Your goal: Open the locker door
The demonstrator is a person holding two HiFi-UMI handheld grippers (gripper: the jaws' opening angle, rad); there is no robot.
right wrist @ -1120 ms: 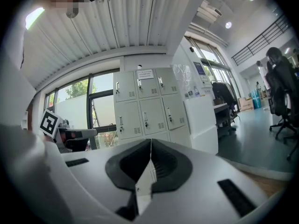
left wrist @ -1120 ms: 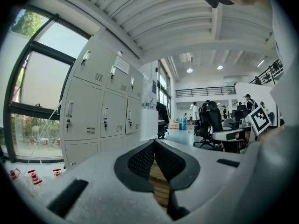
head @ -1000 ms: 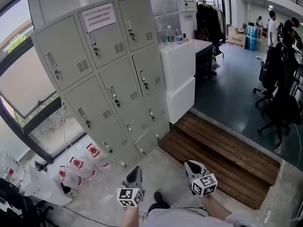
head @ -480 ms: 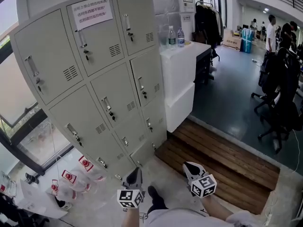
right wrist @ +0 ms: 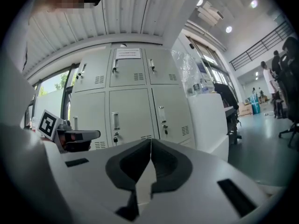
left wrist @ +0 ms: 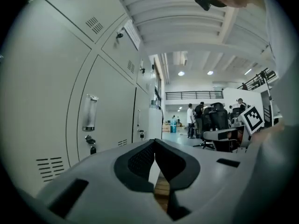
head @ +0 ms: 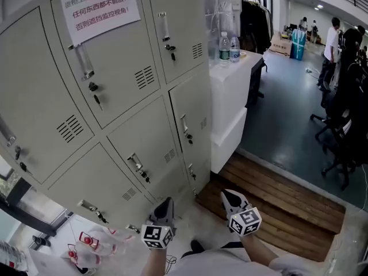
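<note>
- Both tongs are held low in front of the locker bank (head: 115, 102); its grey doors fill the left of the head view, and every door in sight is shut.
- Left gripper (left wrist: 154, 142): jaws pressed together tip to tip, nothing between them; a locker face runs along its left side, and a door handle (left wrist: 89, 112) is near but not touched.
- Right gripper (right wrist: 150, 141): also fully closed and empty; it faces the doors square-on, apart from them.
- The step in hand looks like the approach; no handle has been reached, so the opening itself hasn't begun.
- Which door is the target I can't tell; the lower middle door's handle (head: 134, 161) sits closest above the left gripper in the head view, a fair candidate.
- Next move, as I read it: bring one gripper up to a handle, part its jaws first, then close on the handle and pull outward.
- A small key (head: 144, 176) hangs below that handle; it may need a turn before the door gives.
</note>
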